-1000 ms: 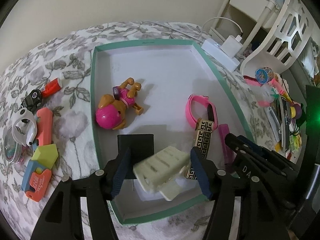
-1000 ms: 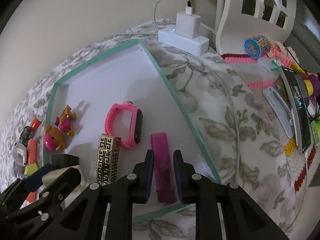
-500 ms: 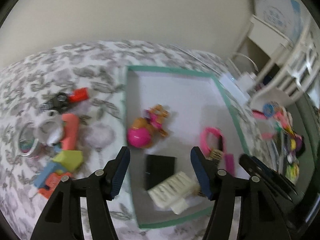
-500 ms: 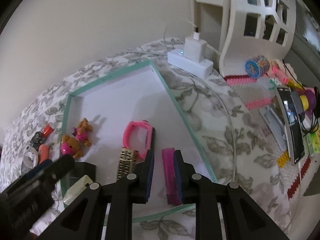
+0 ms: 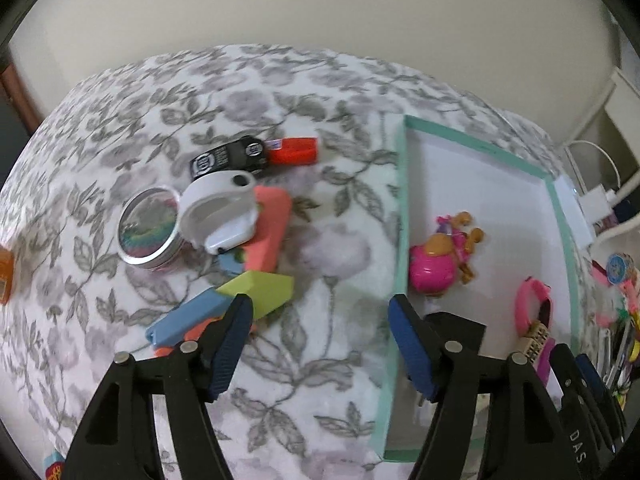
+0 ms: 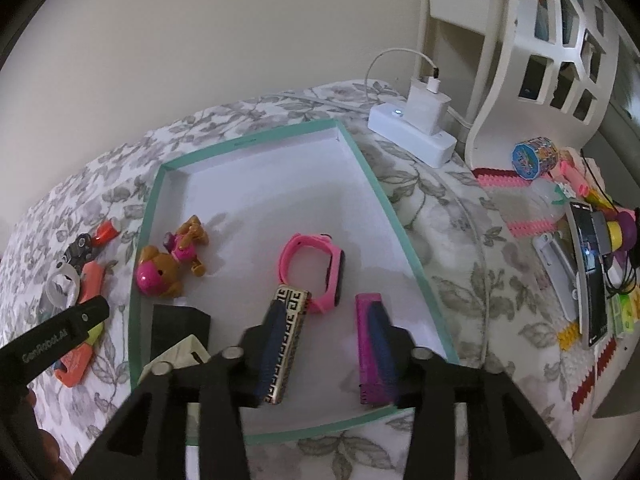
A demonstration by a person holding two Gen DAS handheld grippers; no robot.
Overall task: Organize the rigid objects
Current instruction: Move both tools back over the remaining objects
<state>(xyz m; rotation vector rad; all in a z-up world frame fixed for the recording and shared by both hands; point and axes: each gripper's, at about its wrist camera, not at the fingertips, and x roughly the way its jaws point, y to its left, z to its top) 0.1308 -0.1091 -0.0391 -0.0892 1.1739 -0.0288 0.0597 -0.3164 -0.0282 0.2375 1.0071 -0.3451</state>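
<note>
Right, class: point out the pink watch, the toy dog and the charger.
pink watch (image 6: 312, 270): right wrist view, on its strap.
toy dog (image 6: 154, 276): right wrist view, on its pink head.
charger (image 6: 426, 106): right wrist view, on its white body.

One green-rimmed tray (image 6: 416, 264), one toy dog (image 6: 168, 268), one pink watch (image 6: 316, 272), two tools (image 5: 320, 340) (image 6: 328, 344)

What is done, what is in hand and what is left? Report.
Done: the toy dog, pink watch, gold-patterned bar, purple comb and black box lie in the teal-rimmed tray. In hand: nothing; the left gripper and right gripper have just been opening, jaws empty. Left: the round tin, white ring and coral piece on the bedspread.
</note>
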